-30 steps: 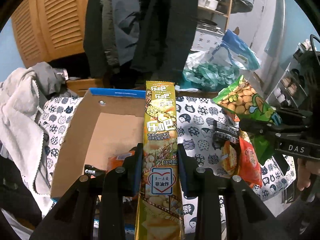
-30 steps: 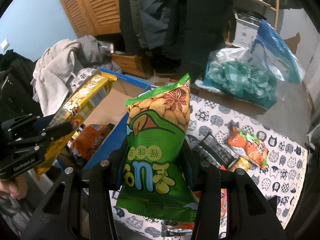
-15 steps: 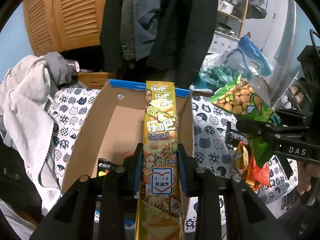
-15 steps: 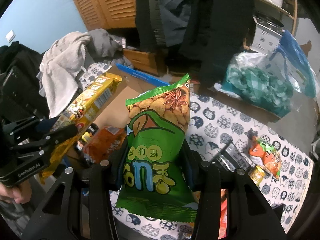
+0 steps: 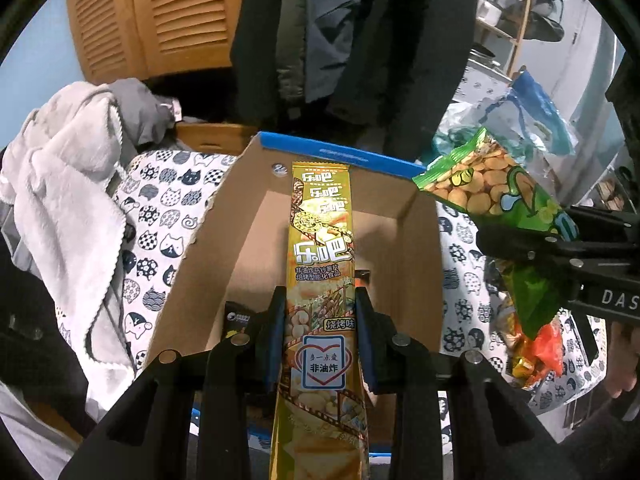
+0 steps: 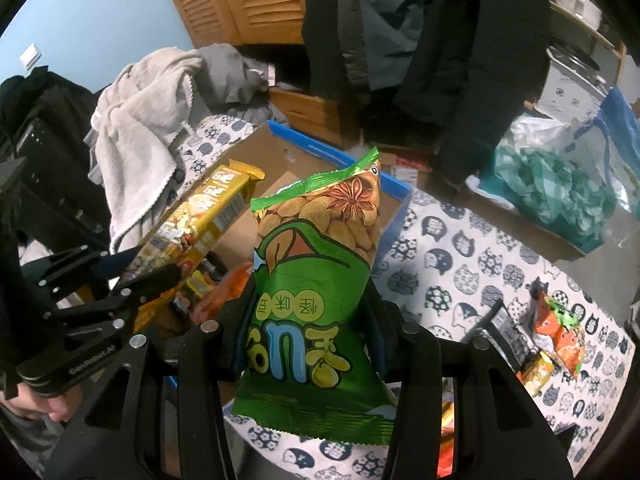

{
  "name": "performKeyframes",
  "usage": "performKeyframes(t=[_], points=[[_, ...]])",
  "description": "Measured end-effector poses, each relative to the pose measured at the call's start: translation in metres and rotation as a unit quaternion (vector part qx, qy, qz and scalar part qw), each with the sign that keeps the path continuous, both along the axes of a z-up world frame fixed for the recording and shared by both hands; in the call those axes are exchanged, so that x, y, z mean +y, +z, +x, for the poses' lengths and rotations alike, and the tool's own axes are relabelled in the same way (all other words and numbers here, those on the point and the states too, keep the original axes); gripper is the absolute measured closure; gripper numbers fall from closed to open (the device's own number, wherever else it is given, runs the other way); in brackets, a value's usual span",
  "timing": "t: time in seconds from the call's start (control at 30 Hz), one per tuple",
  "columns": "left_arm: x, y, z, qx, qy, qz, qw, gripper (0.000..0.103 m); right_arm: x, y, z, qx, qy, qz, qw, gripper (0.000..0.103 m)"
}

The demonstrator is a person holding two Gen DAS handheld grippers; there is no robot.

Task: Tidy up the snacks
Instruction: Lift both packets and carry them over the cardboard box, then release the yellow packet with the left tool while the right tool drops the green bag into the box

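My left gripper (image 5: pixel 320 300) is shut on a long yellow snack box (image 5: pixel 320 240), which hangs over the open cardboard box (image 5: pixel 208 248) with a blue rim. The right wrist view shows that yellow snack box (image 6: pixel 196 224) slanting above the cardboard box (image 6: pixel 280 160), with the left gripper (image 6: pixel 132 276) clamped on it. My right gripper (image 6: pixel 308 292) is shut on a green bag of beans (image 6: pixel 316 264), held above the box's right edge. From the left wrist view the green bag (image 5: pixel 492 196) sits at the right in the right gripper (image 5: pixel 532 248). Several snack packs lie low in the box, mostly hidden.
A cat-print cloth (image 6: pixel 460 248) covers the surface. Orange and small yellow packs (image 6: pixel 560 332) lie on it at the right. A grey towel (image 5: pixel 68 184) is heaped left of the box. A teal plastic bag (image 6: pixel 560 196) sits behind; dark coats (image 5: pixel 340 40) hang beyond.
Both grippers have carried their snacks leftward, so the yellow box now hangs over the middle of the cardboard box and the green bag has neared its right edge. Neither grip changed.
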State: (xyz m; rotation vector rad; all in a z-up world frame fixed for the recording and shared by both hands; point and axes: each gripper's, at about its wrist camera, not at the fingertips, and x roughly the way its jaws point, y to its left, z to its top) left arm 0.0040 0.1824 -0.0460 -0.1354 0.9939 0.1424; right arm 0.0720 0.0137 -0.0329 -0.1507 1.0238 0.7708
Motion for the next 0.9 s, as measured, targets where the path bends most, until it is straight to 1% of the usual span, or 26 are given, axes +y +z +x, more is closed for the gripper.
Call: performKeyframes(t=[0.23,0.37,0.57,0.73,0.8,0.87,0.9], points=[[0.014,-0.011,0.002,0.012,0.016,0.004,0.9998,0.071,0.026,-0.004,0.002,0.006,0.011,-0.004,1.0,0.057],[0.022,-0.022,0.005,0.026,0.026,0.006,0.9993,0.071,0.038,-0.009,0.002,0.009,0.017,-0.009,1.0,0.057],[0.031,-0.035,0.009,0.051,0.036,-0.011,0.998,0.07,0.05,-0.02,0.005,0.024,0.021,-0.013,0.999,0.057],[0.031,-0.032,0.006,0.044,0.042,0.002,0.9982,0.07,0.058,-0.028,0.008,0.04,0.024,-0.015,0.999,0.057],[0.032,-0.029,0.005,0.042,0.044,0.008,0.9981,0.066,0.06,-0.03,0.007,0.043,0.026,-0.016,0.999,0.057],[0.033,-0.027,0.004,0.04,0.044,0.007,0.9982,0.059,0.063,-0.033,0.007,0.046,0.029,-0.017,0.998,0.057],[0.034,-0.025,0.004,0.038,0.046,0.007,0.9982,0.057,0.064,-0.034,0.007,0.047,0.03,-0.017,0.998,0.057]])
